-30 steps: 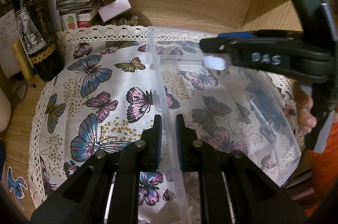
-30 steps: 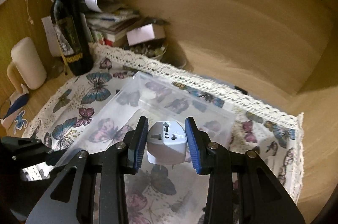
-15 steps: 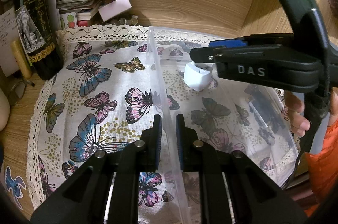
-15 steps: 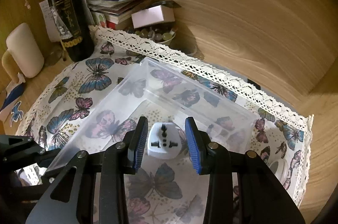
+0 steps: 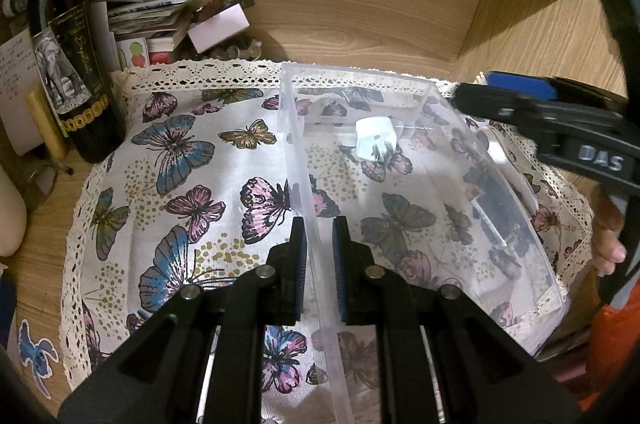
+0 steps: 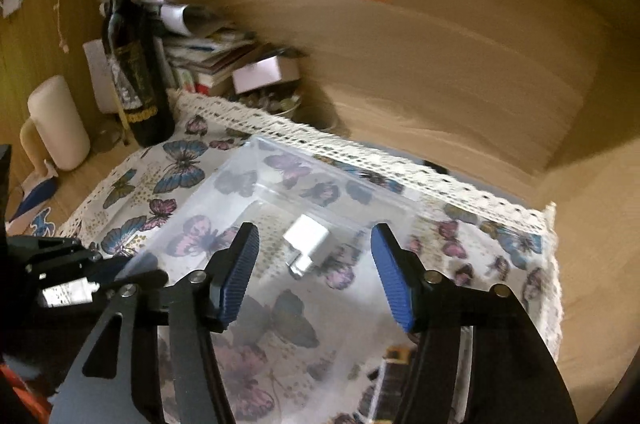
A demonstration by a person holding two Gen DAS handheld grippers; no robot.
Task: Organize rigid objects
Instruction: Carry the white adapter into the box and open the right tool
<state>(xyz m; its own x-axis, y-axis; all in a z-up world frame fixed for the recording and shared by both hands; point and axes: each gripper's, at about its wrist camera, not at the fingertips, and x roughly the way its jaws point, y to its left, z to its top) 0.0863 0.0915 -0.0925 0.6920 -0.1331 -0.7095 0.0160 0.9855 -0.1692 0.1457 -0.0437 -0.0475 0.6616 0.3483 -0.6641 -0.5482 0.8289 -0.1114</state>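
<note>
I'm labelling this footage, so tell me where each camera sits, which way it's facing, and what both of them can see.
Left wrist: on the left hand-held gripper, facing forward over the butterfly-print tablecloth; its fingers pinch the wall of the clear plastic box. The right hand-held gripper and a bare hand show at right.
Right wrist: on the right hand-held gripper, looking down into the box; its jaws stand open.
Shared: the box, the white plug adapter inside it, the tablecloth, the dark wine bottle.
</note>
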